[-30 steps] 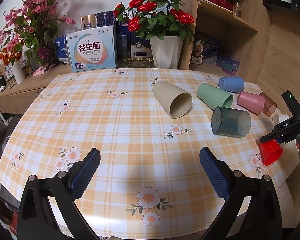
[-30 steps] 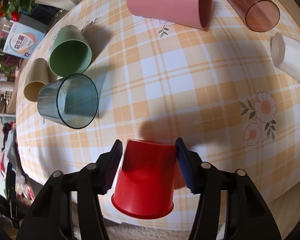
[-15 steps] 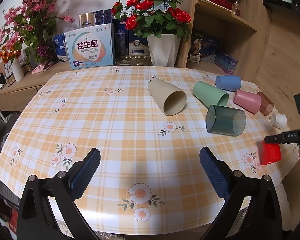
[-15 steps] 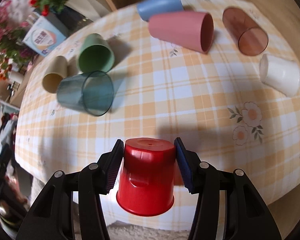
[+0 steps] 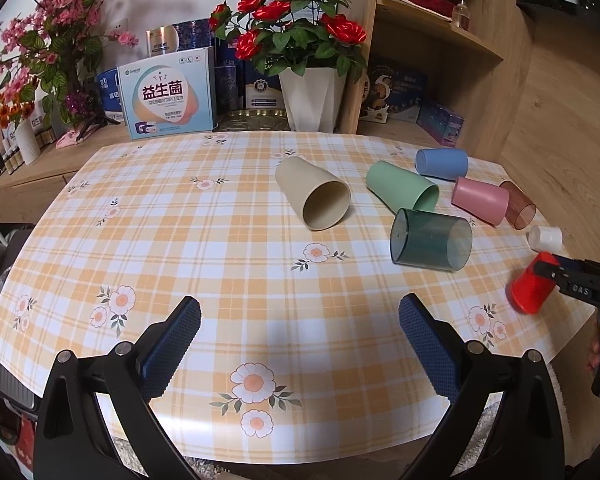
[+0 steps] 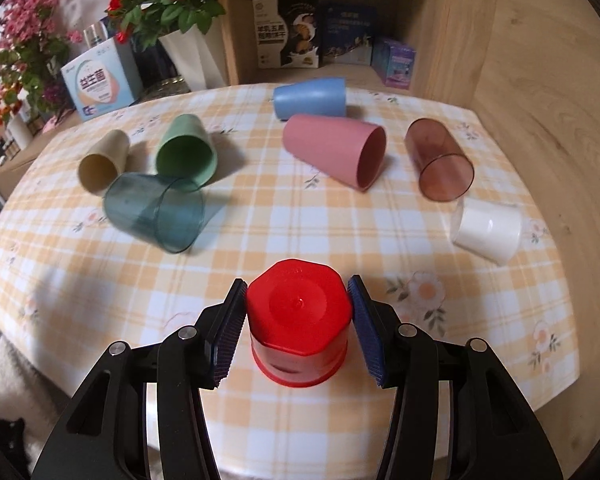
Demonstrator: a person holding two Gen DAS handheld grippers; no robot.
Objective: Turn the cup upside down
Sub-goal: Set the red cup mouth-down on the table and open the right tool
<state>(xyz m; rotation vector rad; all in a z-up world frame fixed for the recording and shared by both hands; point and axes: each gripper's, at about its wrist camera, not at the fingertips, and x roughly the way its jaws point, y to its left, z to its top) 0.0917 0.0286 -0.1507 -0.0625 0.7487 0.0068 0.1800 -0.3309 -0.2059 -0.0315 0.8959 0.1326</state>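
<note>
In the left wrist view the small red plastic cup point(image 5: 530, 289) near the table's right edge is motion-blurred, its rim indistinct; the black right gripper point(image 5: 556, 276) holding it is cut off by the picture's right edge.

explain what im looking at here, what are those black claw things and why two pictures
No robot here: a person holds a two-finger tool in each hand, each with a camera looking along its fingers, so you get one picture per hand. In the left view, the left tool is open and holds nothing, above a checked table. In the right view, the right tool grips a red cup, its closed bottom facing the camera. The left view shows that cup from the side, at the table's edge. Seven more cups lie on their sides: beige, green, blue, pink, brown, teal, white.
</note>
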